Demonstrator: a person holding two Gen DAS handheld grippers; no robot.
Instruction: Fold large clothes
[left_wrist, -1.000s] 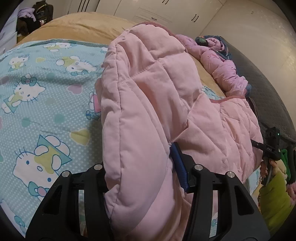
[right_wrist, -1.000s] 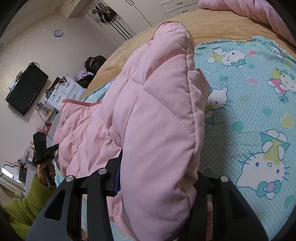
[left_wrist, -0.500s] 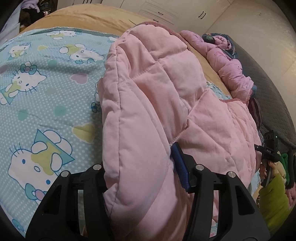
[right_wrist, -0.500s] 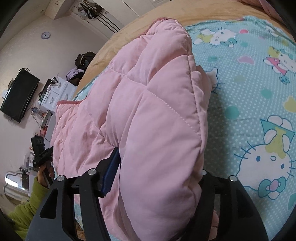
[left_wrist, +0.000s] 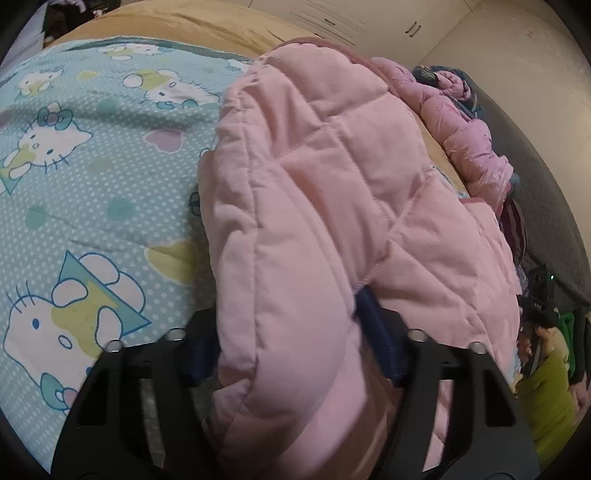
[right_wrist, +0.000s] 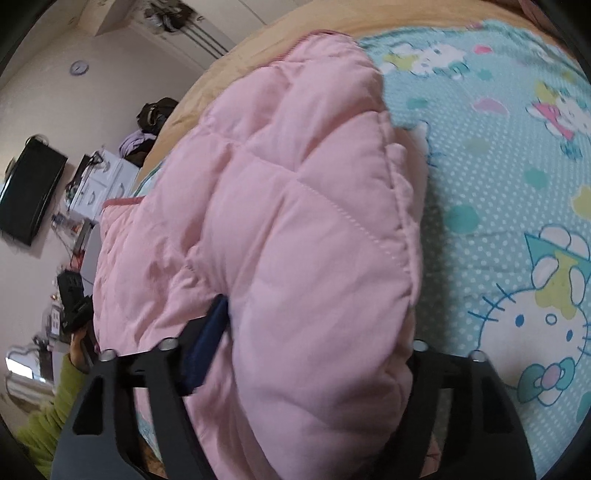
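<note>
A large pink quilted puffer coat (left_wrist: 332, 206) lies across a bed with a light blue cartoon-cat sheet (left_wrist: 85, 177). My left gripper (left_wrist: 291, 347) is shut on a thick fold of the coat's near edge, with blue pads pressed into the fabric. My right gripper (right_wrist: 303, 343) is shut on another thick fold of the same coat (right_wrist: 295, 192); the sheet (right_wrist: 517, 192) shows to its right. The fold hides most of both grippers' fingers. Each view shows the other gripper small at its edge, held by a green-sleeved arm.
A second pink jacket (left_wrist: 469, 140) lies bunched at the bed's far right edge on a tan cover (left_wrist: 177, 26). White wardrobe doors stand behind. In the right wrist view a wall TV (right_wrist: 29, 192), a clock (right_wrist: 79, 67) and cluttered drawers (right_wrist: 99, 184) are at left.
Both grippers have carried the held folds forward over the sheet; the coat fills more of each view and the far room has slid toward the frame edges.
</note>
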